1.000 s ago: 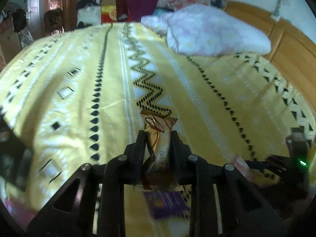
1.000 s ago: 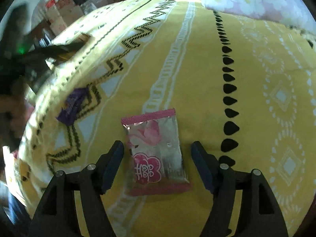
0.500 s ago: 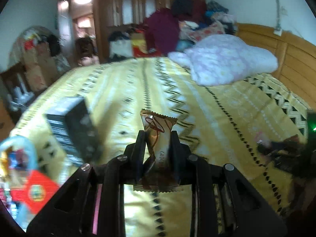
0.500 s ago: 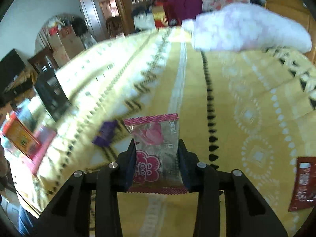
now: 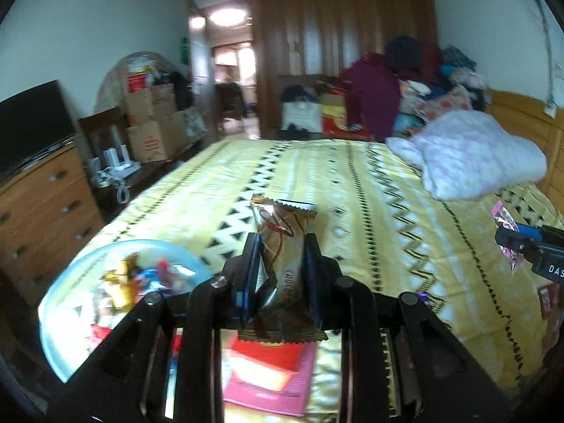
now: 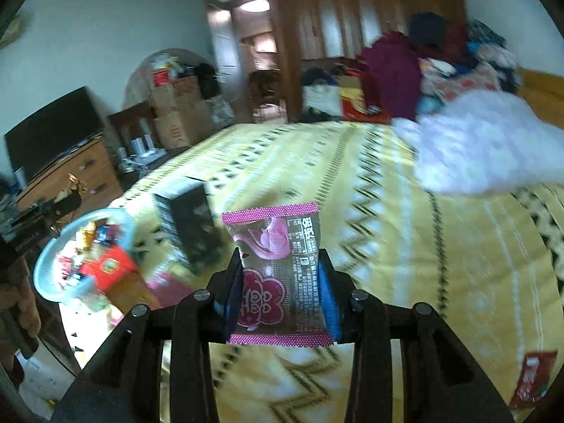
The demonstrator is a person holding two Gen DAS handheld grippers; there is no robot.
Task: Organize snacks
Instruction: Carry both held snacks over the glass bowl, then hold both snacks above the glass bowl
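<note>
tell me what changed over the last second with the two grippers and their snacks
The right gripper closed its jaws just now on the pink packet, which lay on the yellow bedspread a second ago, and lifted it. Both grippers rose, bringing the blue bowl of snacks into view. The left gripper kept its grip on the gold chocolate bar.

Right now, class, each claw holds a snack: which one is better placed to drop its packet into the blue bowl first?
Probably the left claw: its gold packet sits beside the blue bowl. The right claw, with the pink packet, has a black box between.
</note>
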